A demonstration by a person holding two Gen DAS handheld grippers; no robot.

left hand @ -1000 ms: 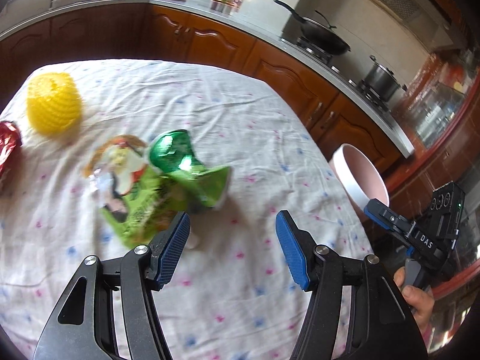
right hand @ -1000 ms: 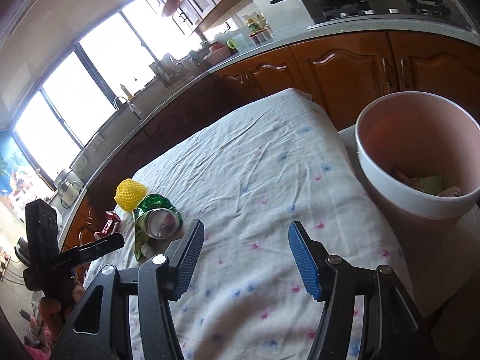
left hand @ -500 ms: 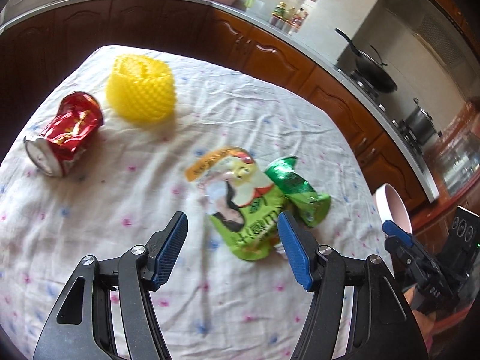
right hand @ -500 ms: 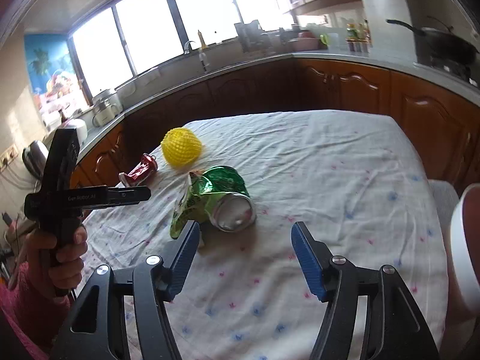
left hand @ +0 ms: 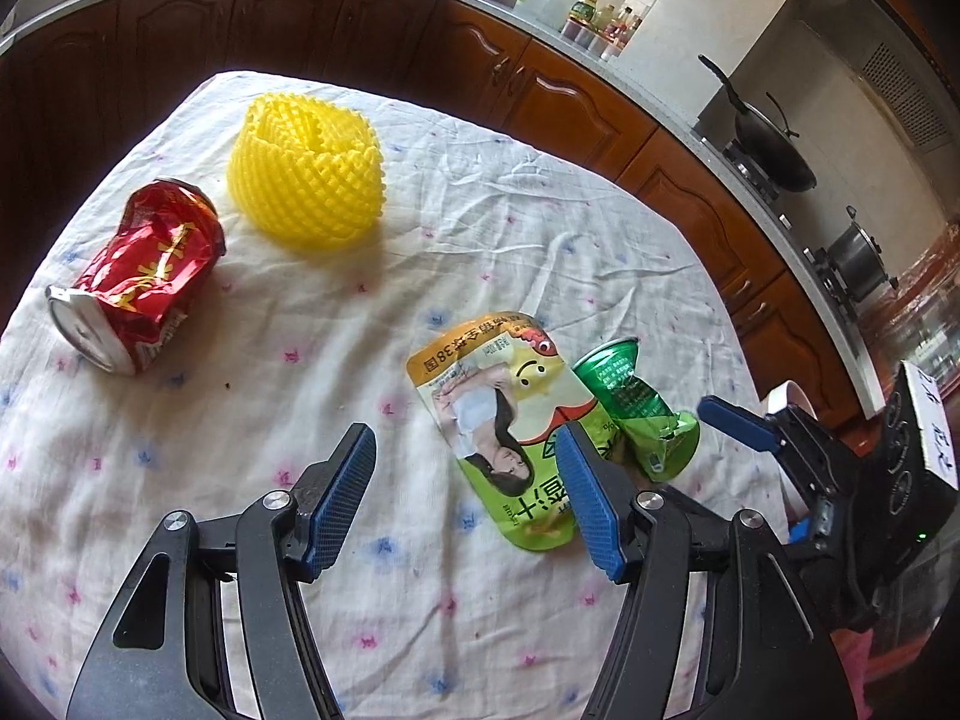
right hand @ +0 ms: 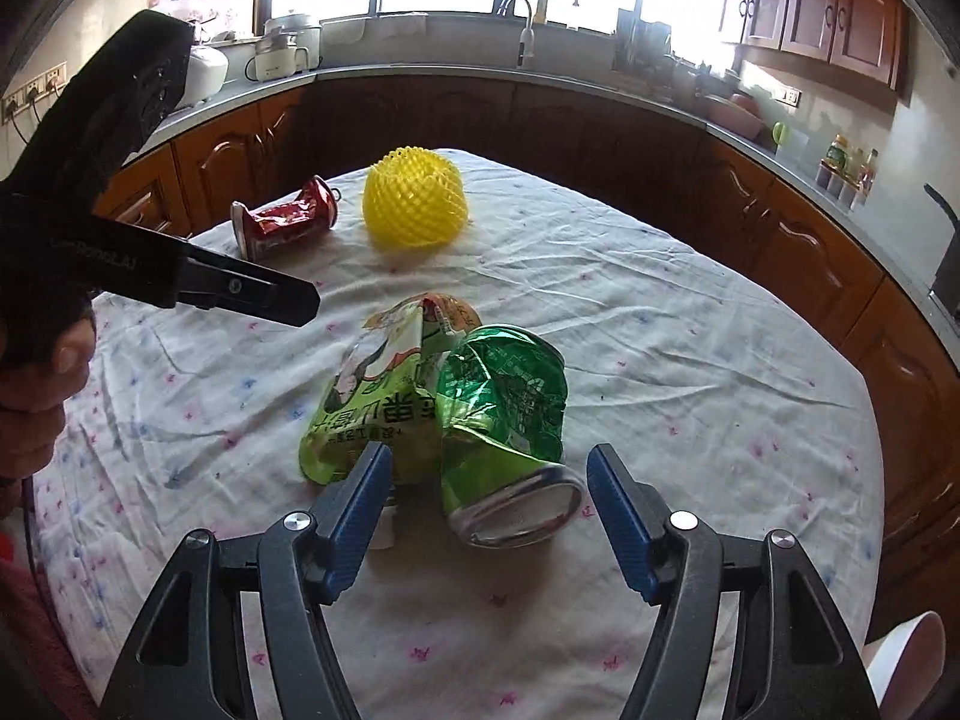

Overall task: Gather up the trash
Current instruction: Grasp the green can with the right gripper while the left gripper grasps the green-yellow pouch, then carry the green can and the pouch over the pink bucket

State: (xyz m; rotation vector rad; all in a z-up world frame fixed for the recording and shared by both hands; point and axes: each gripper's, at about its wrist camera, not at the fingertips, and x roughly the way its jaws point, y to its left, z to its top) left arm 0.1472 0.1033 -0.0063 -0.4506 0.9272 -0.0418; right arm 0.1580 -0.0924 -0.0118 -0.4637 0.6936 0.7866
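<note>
The crushed green can [right hand: 507, 420] lies on its side just ahead of the right gripper [right hand: 487, 516], its open end lined up with the gap between the wide-apart jaws, which hold nothing. A green juice pouch [right hand: 366, 405] touches the can by the left jaw. The left gripper [left hand: 465, 501], jaws also spread and empty, hovers with that pouch [left hand: 510, 426] beside its right finger. Farther ahead on the floral tablecloth [left hand: 336, 324] lie a crushed red can [left hand: 141, 285] and a yellow foam fruit net [left hand: 309, 180].

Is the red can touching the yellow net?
Apart. The left wrist view shows bare cloth between the red can and the yellow net.
</note>
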